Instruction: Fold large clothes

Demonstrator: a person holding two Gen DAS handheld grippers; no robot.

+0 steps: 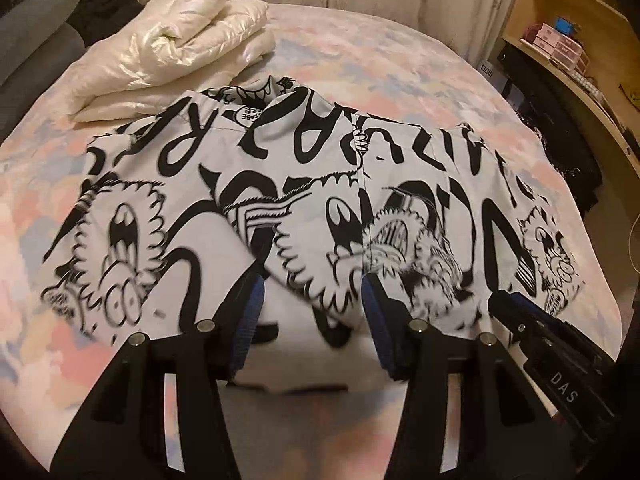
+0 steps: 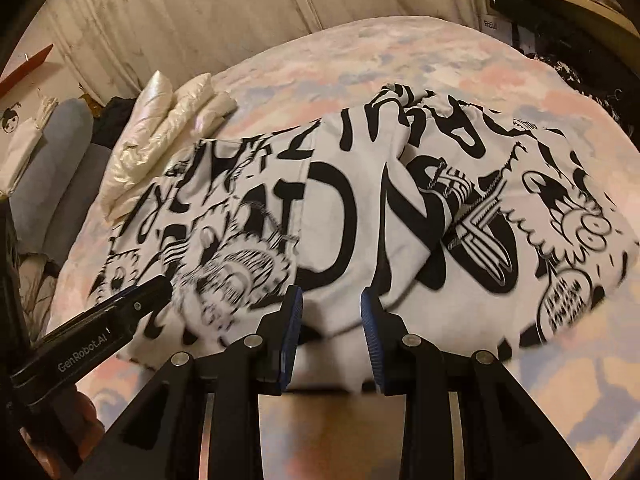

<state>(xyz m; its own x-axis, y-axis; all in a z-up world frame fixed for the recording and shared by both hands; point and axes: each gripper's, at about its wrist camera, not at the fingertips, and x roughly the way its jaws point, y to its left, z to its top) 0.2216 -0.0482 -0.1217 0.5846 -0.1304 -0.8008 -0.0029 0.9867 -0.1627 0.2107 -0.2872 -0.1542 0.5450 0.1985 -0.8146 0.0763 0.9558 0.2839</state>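
A white garment with black cartoon print (image 1: 304, 184) lies spread on the pastel bedspread (image 1: 360, 52), with a folded flap across its middle; it also shows in the right wrist view (image 2: 360, 208). My left gripper (image 1: 312, 292) is open, its blue-padded fingers (image 1: 250, 320) spread over the garment's near edge. My right gripper (image 2: 332, 304) is open too, fingers (image 2: 292, 320) straddling the near hem. Each gripper appears in the other's view, the right one (image 1: 520, 320) and the left one (image 2: 132, 308), resting on the cloth's near edge.
A folded cream puffer jacket (image 1: 180, 48) lies at the bed's far left. Grey cushions (image 2: 68, 184) and dark clothes sit beyond it. A curtain hangs behind the bed. Wooden shelves (image 1: 568, 40) with boxes and dark items stand at the right.
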